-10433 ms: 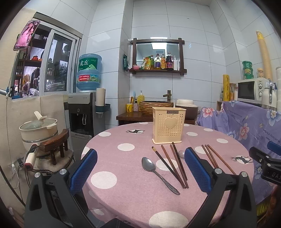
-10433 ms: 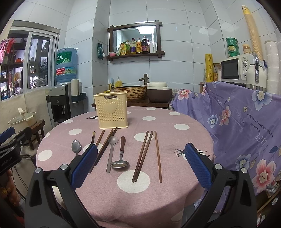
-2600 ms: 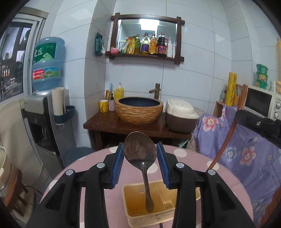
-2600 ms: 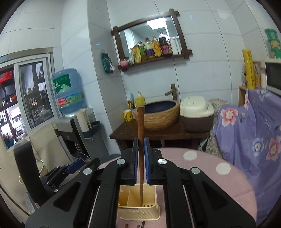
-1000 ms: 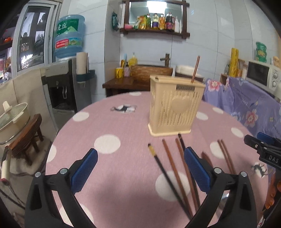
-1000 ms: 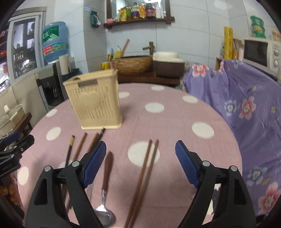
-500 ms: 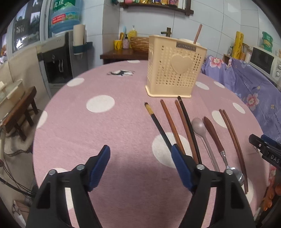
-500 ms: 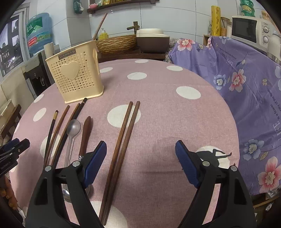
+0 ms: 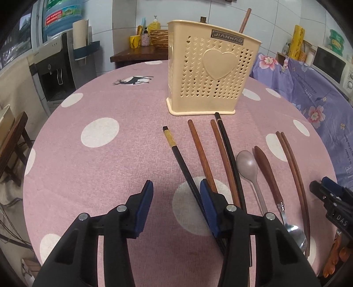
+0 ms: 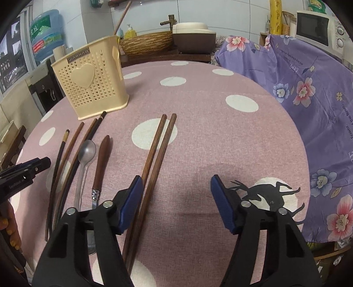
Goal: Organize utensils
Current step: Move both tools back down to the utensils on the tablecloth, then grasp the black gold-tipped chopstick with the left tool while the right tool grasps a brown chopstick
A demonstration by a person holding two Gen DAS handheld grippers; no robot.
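Observation:
A cream perforated holder [image 9: 209,77] stands on the pink dotted table [image 9: 99,132] with one brown chopstick [image 9: 245,19] upright in it. In front of it lie a black chopstick with a gold band [image 9: 176,150], other brown and black chopsticks, a grey spoon [image 9: 248,165] and a wooden-handled spoon [image 9: 267,172]. My left gripper [image 9: 176,198] hangs low over the table, its jaws closing. The banded chopstick lies just inside its right pad [image 9: 207,203]. My right gripper [image 10: 176,194] is closing too, with a pair of brown chopsticks [image 10: 158,145] just inside its left pad [image 10: 132,198].
A purple floral cloth [image 10: 308,88] drapes furniture to the right of the table, with a microwave [image 10: 315,24] on it. A water dispenser [image 9: 59,66] and a low stool [image 9: 13,136] stand off the left edge. A wooden side table with a basin [image 10: 154,44] is behind.
Both grippers have dropped closer to the table and tilted down over the utensils. The left jaws have narrowed a lot, the right jaws somewhat. Nothing has been lifted.

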